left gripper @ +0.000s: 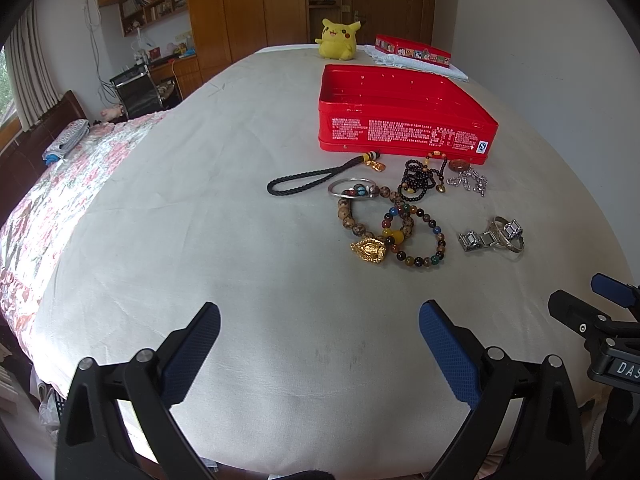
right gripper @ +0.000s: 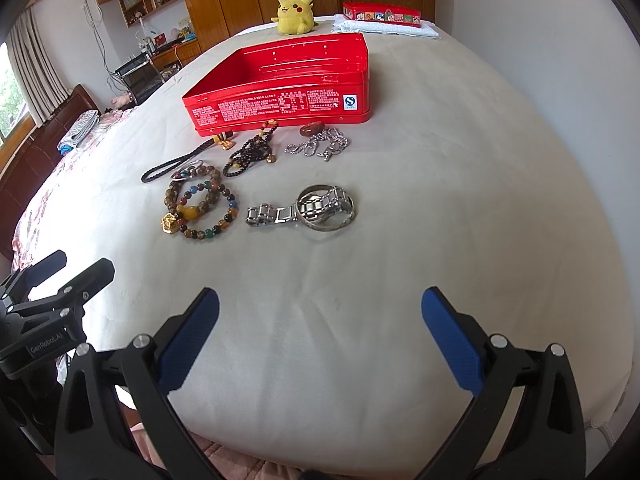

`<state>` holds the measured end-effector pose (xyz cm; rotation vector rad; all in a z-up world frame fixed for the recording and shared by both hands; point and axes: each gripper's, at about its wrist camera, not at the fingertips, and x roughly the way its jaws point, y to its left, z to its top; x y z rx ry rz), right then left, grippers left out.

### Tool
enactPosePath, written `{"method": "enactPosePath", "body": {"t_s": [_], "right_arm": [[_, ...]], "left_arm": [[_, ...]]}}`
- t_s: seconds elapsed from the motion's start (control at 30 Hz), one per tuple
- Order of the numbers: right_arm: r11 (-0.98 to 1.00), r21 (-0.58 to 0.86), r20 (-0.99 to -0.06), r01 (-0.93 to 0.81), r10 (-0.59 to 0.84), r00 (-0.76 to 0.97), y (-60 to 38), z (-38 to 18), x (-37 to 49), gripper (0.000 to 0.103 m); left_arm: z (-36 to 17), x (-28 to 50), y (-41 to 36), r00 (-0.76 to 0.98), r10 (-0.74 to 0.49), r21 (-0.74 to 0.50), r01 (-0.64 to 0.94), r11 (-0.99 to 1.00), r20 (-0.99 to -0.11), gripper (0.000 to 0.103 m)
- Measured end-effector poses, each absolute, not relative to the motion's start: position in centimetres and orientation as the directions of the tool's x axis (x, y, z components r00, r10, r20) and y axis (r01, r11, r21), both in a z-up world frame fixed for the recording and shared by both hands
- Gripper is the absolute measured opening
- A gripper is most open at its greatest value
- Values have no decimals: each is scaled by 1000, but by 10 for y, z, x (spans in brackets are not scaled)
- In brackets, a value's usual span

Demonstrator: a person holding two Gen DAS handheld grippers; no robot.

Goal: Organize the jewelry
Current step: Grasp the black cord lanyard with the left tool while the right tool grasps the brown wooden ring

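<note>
Nearest the cameras, the left gripper (left gripper: 320, 320) and the right gripper (right gripper: 320, 308) both hung over the white bedsheet (left gripper: 200, 200) with their blue-padded fingers spread wide apart, holding nothing. Beyond them the jewelry lay loose on the sheet: a multicolored bead bracelet (right gripper: 208, 216) touching a gold pendant (right gripper: 170, 224), a steel watch (right gripper: 316, 208) beside it, then dark bead strands (right gripper: 252, 152), a silver chain (right gripper: 320, 146) and a black cord (right gripper: 172, 166). Just past those stood the open red tin (right gripper: 280, 108), with a Pikachu plush (right gripper: 294, 14) and the tin's lid (right gripper: 382, 12) far behind.
</note>
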<state>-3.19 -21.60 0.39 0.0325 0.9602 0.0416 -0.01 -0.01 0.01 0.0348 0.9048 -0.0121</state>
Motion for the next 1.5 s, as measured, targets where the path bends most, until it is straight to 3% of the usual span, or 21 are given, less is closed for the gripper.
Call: {"method": "enactPosePath", "body": {"t_s": [0.33, 0.7, 1.0, 1.1, 1.2, 1.5], "right_arm": [[997, 68, -827, -49, 83, 556, -217, 0, -25, 100], [955, 251, -847, -155, 295, 442, -234, 1, 12, 100], [940, 319, -832, -126, 341, 439, -246, 7, 50, 100], [938, 325, -839, -118, 344, 421, -247, 5, 63, 94], [937, 334, -852, -99, 345, 393, -251, -1, 77, 76], [920, 386, -843, -70, 383, 378, -275, 2, 118, 63]], "left_arm": [[3, 1, 5, 629, -32, -7, 42, 999, -777, 99], [1, 32, 48, 568, -111, -130, 6, 991, -816, 99], [5, 89, 55, 540, -80, -91, 6, 996, -838, 88], [4, 114, 45, 525, -80, -67, 44, 997, -847, 87], [-3, 150, 31, 494, -74, -50, 63, 997, -866, 83], [-33, 207, 2, 409, -92, -36, 143, 989, -908, 74]]}}
